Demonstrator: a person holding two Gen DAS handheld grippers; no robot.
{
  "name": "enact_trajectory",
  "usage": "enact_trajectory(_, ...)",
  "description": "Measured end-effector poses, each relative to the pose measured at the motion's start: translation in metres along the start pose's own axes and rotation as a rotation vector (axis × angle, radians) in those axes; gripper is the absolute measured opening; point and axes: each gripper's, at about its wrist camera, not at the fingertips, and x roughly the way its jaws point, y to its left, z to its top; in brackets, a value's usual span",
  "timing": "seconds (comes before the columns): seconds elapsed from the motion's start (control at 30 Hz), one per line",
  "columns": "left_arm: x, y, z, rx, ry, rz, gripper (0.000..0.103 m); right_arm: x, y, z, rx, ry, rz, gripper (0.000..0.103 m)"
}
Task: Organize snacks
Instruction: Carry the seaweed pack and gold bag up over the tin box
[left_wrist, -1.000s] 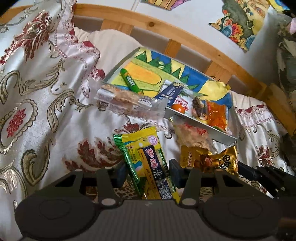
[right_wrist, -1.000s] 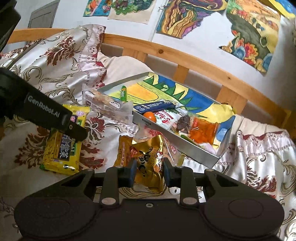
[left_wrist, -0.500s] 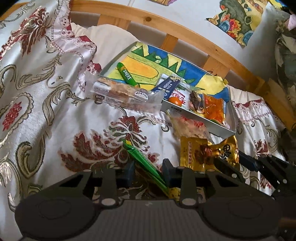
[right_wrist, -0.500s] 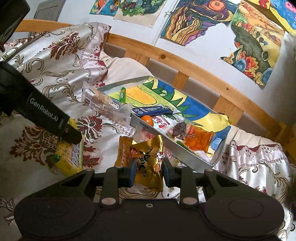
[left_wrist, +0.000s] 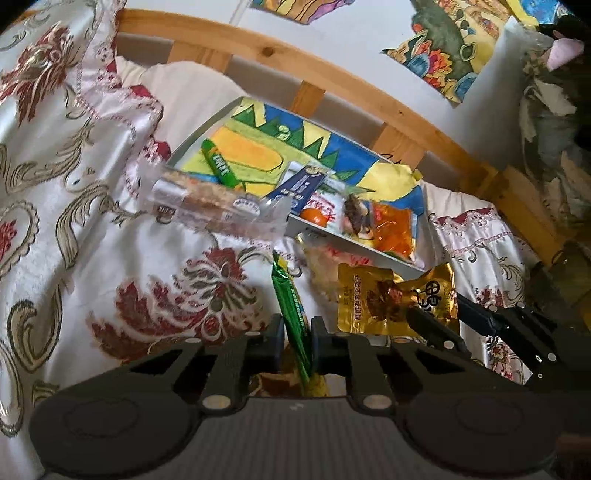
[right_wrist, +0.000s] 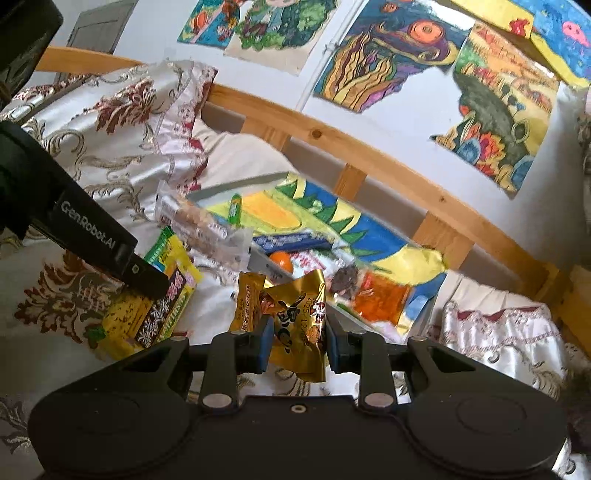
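Left gripper (left_wrist: 297, 341) fingers pinching green-yellow packet (left_wrist: 291, 314) — lower end hidden, right gripper (right_wrist: 297, 341) gripping gold pouch (right_wrist: 295, 325)

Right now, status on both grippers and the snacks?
Left gripper shut on yellow-green packet. Right gripper shut on gold packet. Clear biscuit pack lies across tray edge.

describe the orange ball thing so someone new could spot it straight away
Find the grey tray lined with a bright painting, on the bed below the wooden rail. Just inside its near wall sits the small orange ball, right of the blue packet. It is the only round thing among flat packets.
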Motion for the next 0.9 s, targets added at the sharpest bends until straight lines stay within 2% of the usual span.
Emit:
enact_trajectory(0.17,0.001,-0.007,0.014,-0.021,-0.021,-0.017,0.012,-0.004,-0.004,0.003,-0.007,-0.036,-0.027,0.031)
enact_trajectory(0.6,0.014,-0.038,0.069,0.036,-0.106,-0.046,0.012,-0.002,-0.044,0.014,0.083,-0.186,-0.133,0.031)
enact_trajectory(0.8,0.041,-0.056,0.100,0.045,-0.139,-0.051,0.012,0.018,-0.069,0.027,0.156,-0.242,-0.121,0.031)
enact_trajectory(0.9,0.059,-0.064,0.112,0.055,-0.146,-0.042,0.012,0.033,-0.083,0.028,0.213,-0.233,-0.105,0.031)
